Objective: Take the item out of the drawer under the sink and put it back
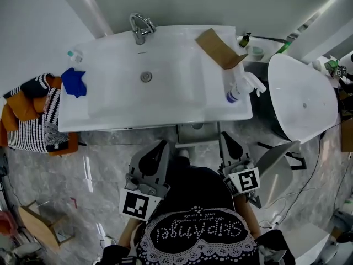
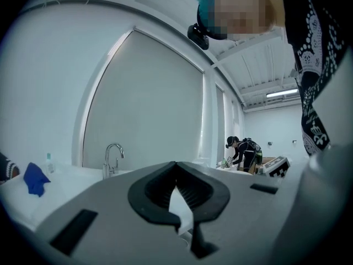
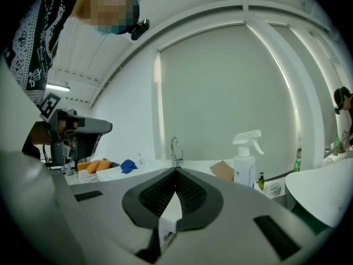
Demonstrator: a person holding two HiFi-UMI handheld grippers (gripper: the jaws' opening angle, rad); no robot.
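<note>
Item: seen in no view, so judged to be inside the drawer (image 1: pixel 185 134), the grey box that juts out beneath the sink's front edge. Nearest the person's body, the left gripper (image 1: pixel 163 144) and the right gripper (image 1: pixel 223 135) point level toward the sink. Each has its jaws closed tip to tip on nothing, with only white basin showing through the slit. The drawer lies ahead of and between the two tips. Since both gripper views look across the countertop, it is judged to sit below the jaw line. Its front runs side to side, square to the jaws. The right tip is just beside the drawer's right corner, nearer than the left. Beyond lies the sink (image 1: pixel 110 48).
</note>
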